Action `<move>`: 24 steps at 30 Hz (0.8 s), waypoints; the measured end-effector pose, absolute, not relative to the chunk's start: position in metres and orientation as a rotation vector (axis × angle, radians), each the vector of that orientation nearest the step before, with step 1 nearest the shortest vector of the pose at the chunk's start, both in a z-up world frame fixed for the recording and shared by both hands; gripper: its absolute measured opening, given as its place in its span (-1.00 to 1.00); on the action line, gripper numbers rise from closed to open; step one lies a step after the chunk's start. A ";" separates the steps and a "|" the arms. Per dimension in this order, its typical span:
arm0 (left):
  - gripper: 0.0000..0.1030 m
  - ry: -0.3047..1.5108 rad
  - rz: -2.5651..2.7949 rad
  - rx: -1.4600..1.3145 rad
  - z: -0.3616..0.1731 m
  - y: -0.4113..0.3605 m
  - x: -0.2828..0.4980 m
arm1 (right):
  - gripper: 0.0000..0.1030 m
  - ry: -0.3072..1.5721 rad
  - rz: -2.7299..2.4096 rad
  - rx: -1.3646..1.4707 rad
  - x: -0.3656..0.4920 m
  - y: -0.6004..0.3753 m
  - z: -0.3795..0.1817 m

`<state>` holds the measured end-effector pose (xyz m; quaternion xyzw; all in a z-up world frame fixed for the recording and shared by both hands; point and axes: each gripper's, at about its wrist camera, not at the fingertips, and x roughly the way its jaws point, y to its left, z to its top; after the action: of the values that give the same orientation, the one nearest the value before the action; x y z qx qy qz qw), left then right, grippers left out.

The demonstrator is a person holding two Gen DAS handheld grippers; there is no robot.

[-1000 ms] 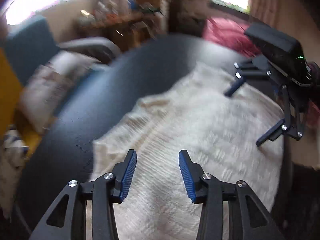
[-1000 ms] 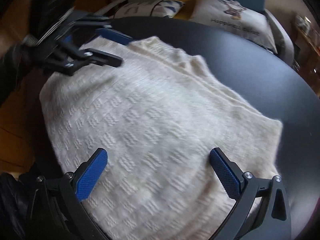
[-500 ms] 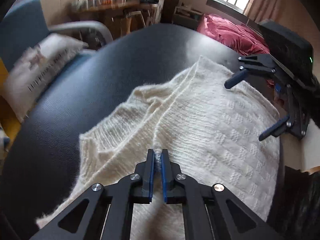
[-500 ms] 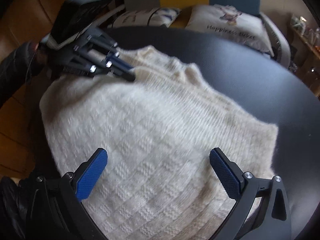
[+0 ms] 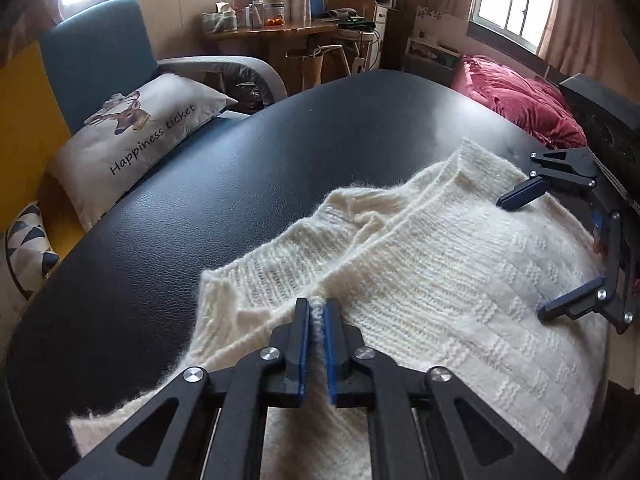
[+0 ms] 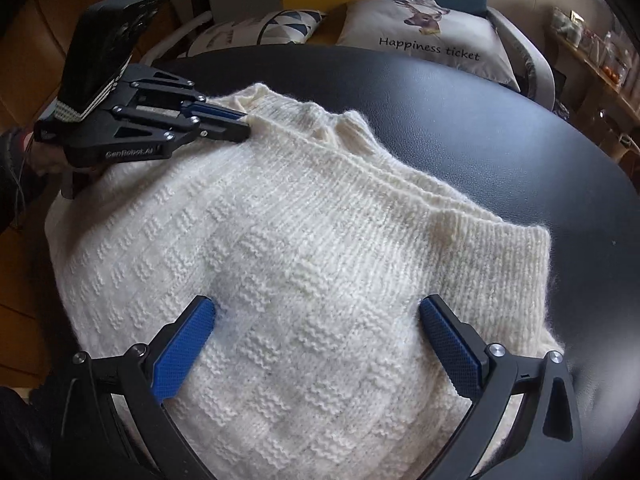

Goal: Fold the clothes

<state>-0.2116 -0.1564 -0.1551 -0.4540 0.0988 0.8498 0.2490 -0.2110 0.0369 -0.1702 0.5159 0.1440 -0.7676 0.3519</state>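
Fuzzy cream knit sweater [image 6: 304,248] edge in left tool [image 5: 316,312] pinch, black leatherette table [image 5: 224,184].

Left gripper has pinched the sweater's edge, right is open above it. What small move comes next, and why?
Probably close the right gripper on the sweater near its end. The left gripper already clamps the ribbed edge, so a second grip would let both lift it evenly.

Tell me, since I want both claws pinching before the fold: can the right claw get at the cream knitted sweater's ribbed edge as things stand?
Probably yes. The right claw is open and empty above the cream knitted sweater, with nothing between it and the ribbed edge. The left claw pinches a far corner, out of the way.
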 end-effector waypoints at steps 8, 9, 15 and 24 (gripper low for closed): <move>-0.65 0.133 2.433 -1.203 -0.130 -0.209 -0.185 | 1.00 0.331 -1.936 1.301 -0.214 0.003 -0.163; -0.65 0.154 2.424 -1.207 -0.130 -0.212 -0.181 | 1.00 0.345 -1.943 1.334 -0.215 0.003 -0.170; -0.43 0.282 2.366 -1.228 -0.128 -0.233 -0.155 | 1.00 0.216 -1.961 1.258 -0.184 0.007 -0.150; -0.26 0.474 2.101 -1.219 -0.130 -0.208 -0.181 | 1.00 0.116 -1.935 1.222 -0.166 -0.003 -0.171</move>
<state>-0.1810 -0.2075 -0.1299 -0.4653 0.1809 0.8022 0.3274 -0.1655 -0.0032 -0.1706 0.4858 0.0461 -0.7692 0.4125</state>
